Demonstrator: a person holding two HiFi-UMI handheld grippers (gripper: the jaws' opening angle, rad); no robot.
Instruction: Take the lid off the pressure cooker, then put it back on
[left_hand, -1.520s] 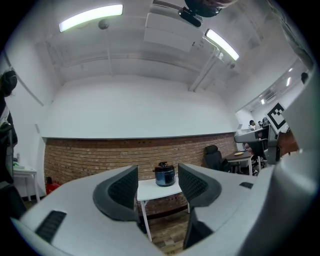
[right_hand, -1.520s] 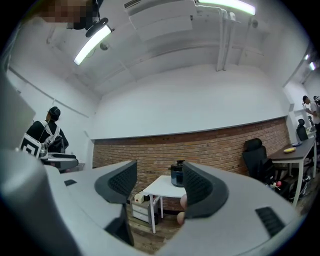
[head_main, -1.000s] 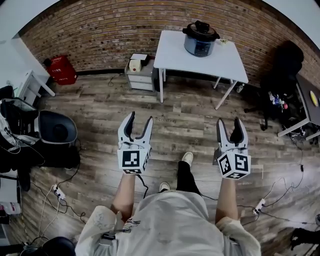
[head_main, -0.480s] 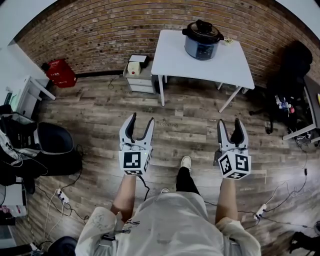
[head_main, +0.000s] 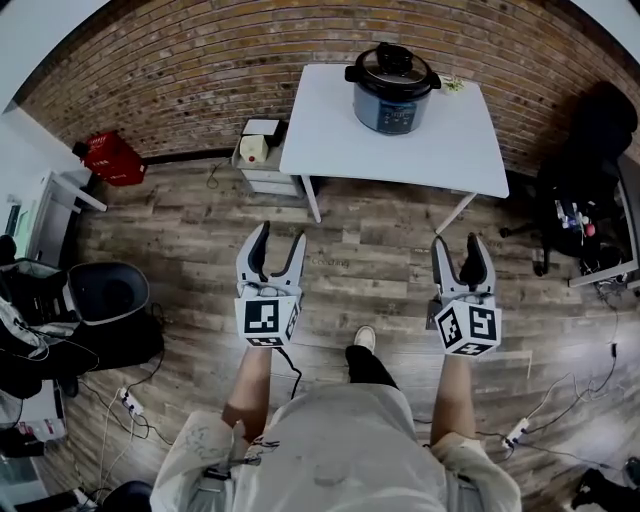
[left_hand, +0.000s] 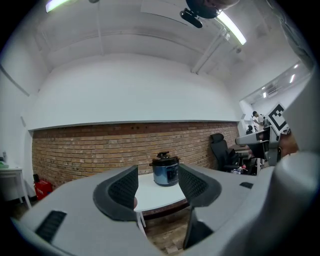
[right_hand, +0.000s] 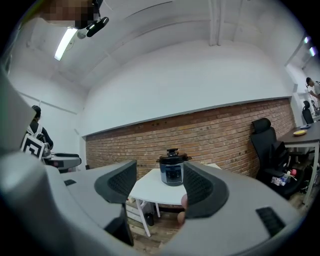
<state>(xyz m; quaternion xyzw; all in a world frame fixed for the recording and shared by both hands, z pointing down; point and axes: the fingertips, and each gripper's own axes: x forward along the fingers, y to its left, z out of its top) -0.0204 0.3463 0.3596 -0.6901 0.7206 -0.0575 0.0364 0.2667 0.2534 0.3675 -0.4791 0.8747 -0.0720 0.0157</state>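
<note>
We take the step in hand to be the approach. Both tools are well short of the counter (head_main: 400, 150), over the wooden floor (head_main: 370, 250) on its near side. The pressure cooker (head_main: 391, 88) stands on the counter's far half, toward the brick wall. Its lid (head_main: 391, 62) is seated, with the black knob (head_main: 392, 50) on top.

The left tool (head_main: 281, 236) has its jaws spread with nothing between them. The right tool (head_main: 459, 243) is the same, jaws apart and empty. In both gripper views the cooker shows in the gap between the jaws, small and distant, so each tool is already aimed at it.

To do this well, we would walk up square to the counter's near edge and stop before our legs meet it. We would keep both tools level and raise them enough to clear the counter's top. The cooker should stay centred in the gap of whichever tool will take the lid. We cannot tell from here how the lid locks, so we would decide the grip once we are close.

We expect a twist will be needed. One tool should then brace the body low, against the counter, while the other takes the lid's handle. The jaws are best left wide until they straddle the handle. A small cabinet (head_main: 262, 160) stands just beside the counter's left leg, so we would steer to the counter's middle.
</note>
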